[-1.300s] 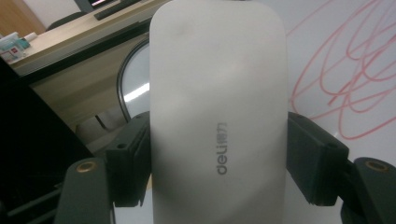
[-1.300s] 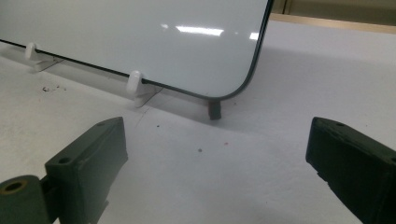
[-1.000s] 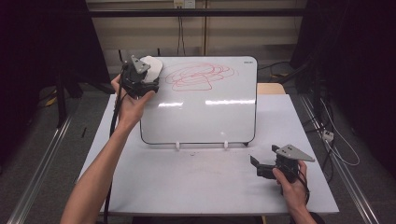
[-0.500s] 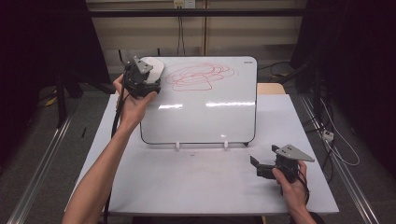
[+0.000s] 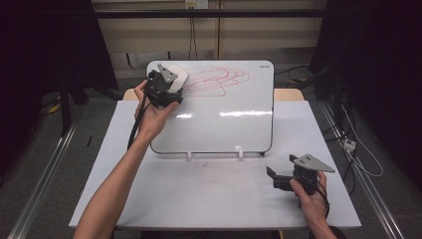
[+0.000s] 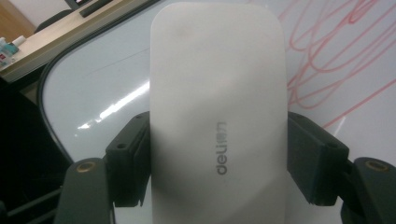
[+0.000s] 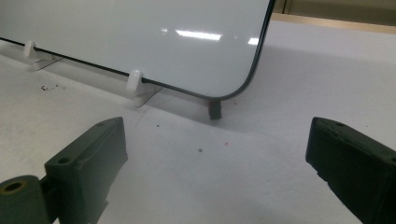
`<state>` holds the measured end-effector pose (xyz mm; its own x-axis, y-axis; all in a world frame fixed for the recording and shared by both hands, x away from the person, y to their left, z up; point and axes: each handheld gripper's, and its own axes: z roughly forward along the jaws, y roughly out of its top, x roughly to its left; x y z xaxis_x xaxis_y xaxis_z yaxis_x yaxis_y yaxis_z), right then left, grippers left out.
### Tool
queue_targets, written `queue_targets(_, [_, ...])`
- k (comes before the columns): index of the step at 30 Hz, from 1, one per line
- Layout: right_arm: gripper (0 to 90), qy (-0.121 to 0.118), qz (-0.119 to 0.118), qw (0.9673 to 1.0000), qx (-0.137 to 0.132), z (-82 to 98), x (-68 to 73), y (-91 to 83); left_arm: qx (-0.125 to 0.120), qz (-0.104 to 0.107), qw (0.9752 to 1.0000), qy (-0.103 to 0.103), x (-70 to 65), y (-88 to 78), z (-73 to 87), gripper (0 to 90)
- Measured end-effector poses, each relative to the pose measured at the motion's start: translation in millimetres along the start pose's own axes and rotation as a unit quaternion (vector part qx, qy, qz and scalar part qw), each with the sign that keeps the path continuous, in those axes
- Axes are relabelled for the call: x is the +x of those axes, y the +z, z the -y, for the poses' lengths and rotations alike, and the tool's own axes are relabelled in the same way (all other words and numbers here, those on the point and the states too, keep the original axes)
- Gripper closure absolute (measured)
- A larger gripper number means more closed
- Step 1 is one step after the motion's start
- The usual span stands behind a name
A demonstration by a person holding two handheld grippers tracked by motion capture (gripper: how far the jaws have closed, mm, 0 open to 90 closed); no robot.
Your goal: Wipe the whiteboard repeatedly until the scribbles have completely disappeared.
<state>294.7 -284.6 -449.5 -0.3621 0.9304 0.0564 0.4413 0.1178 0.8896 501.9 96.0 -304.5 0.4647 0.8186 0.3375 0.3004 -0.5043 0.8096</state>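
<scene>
The table point(image 5: 214, 199) is carrying a whiteboard point(image 5: 224, 124) that is leaning back on two small white clips point(image 5: 239, 152) at its near edge, so its face is tilting up toward the person and lying within easy reach of both hands. Red scribbles point(image 5: 219, 79) are covering the far part of the board, toward its middle. The left gripper point(image 5: 166, 92) is working at the far left corner of the board, and its jaws are pressing from both sides on a white eraser point(image 6: 217, 116), which is lying flat against the board just left of the red lines; that squeeze is probably what is letting the person push the pad sideways across the marks. The right gripper point(image 5: 281, 180) is resting on the near right of the table, well apart from the board, jaws spread wide with nothing between them, seemingly just waiting

The underside of the eraser is facing the board, so whether it is touching the surface all along is hard to tell. The left hand point(image 5: 154, 117) is hiding part of the board's left edge, and the eraser's near end is running out of the left gripper view
</scene>
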Motion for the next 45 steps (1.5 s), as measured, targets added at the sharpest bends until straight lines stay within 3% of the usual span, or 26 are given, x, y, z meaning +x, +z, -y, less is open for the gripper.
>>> queue_targets(8, [5.2,0.0,-0.001,1.0,-0.001,0.0,0.2,-0.7,0.006,0.013,0.9994,0.031,-22.6,2.1,2.7,30.9])
queue_targets(12, [5.2,-0.001,-0.001,1.0,-0.001,-0.1,0.4,-0.3,0.013,0.032,0.9981,0.051,-38.7,3.5,4.8,30.9])
queue_targets(14, [5.2,-0.001,-0.001,1.0,-0.001,-0.1,0.5,-0.4,0.013,0.028,0.9974,0.064,-46.4,4.1,6.3,30.8])
queue_targets(16, [5.2,-0.002,-0.001,1.0,-0.001,-0.1,0.4,-0.8,0.008,0.023,0.9977,0.063,-48.2,3.6,7.3,30.8])
queue_targets(18, [5.2,-0.002,-0.002,1.0,-0.001,-0.1,0.4,-0.8,0.004,0.032,0.9978,0.057,-48.9,3.4,9.4,30.8])
queue_targets(20, [5.2,-0.002,-0.002,1.0,-0.001,-0.1,0.5,-0.9,0.01,0.032,0.9963,0.079,-54.8,2.5,12.1,30.8])
queue_targets(23, [5.2,-0.001,-0.001,1.0,-0.001,0.0,0.2,-0.8,0.007,0.031,0.9963,0.08,-60.0,1.4,14.7,30.8])
queue_targets(29, [5.1,-0.001,-0.001,1.0,-0.001,0.0,0.3,-0.2,0.023,0.039,0.9904,0.131,-79.6,-0.4,20.9,30.8])
queue_targets(34, [5.1,-0.002,-0.002,1.0,-0.001,-0.1,0.7,-0.9,0.01,0.041,0.9911,0.126,-80.4,-0.2,24.8,30.8])
queue_targets(42, [5.2,-0.002,-0.002,1.0,-0.001,0.1,0.4,-0.2,0.009,0.049,0.9922,0.115,-76.8,-0.3,23.0,30.8])
queue_targets(45, [5.1,-0.001,-0.001,1.0,-0.001,0.0,0.0,-0.6,0.01,0.05,0.9935,0.101,-72.4,-0.6,19.6,30.8])
